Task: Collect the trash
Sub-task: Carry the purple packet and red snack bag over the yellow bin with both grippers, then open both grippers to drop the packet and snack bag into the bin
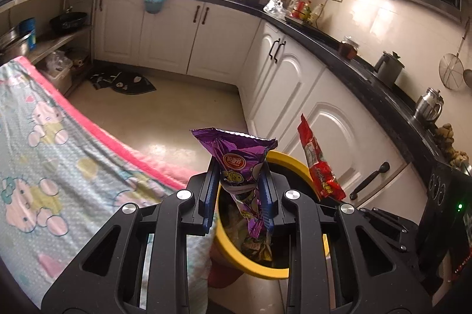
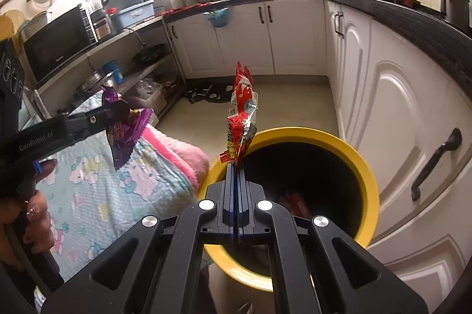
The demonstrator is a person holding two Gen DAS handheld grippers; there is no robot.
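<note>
My left gripper [image 1: 239,175] is shut on a crumpled purple snack wrapper [image 1: 236,163], which stands up between the blue pads above the near rim of a yellow-rimmed trash bin [image 1: 290,162]. In the right wrist view that left gripper [image 2: 118,110] shows at the left with the purple wrapper [image 2: 125,134] hanging from it over the table. My right gripper [image 2: 236,166] is shut on the lower edge of a red snack wrapper [image 2: 242,113], held upright over the trash bin's [image 2: 365,166] near-left rim. The red wrapper [image 1: 320,163] also appears in the left wrist view. Wrappers lie inside the bin.
A table with a pink-edged cartoon cloth [image 1: 59,154] stands left of the bin. White cabinets [image 1: 318,113] under a black counter [image 1: 383,89] run behind and right. A dark mat [image 1: 124,81] lies on the floor. A hand [image 2: 32,213] holds the left gripper's handle.
</note>
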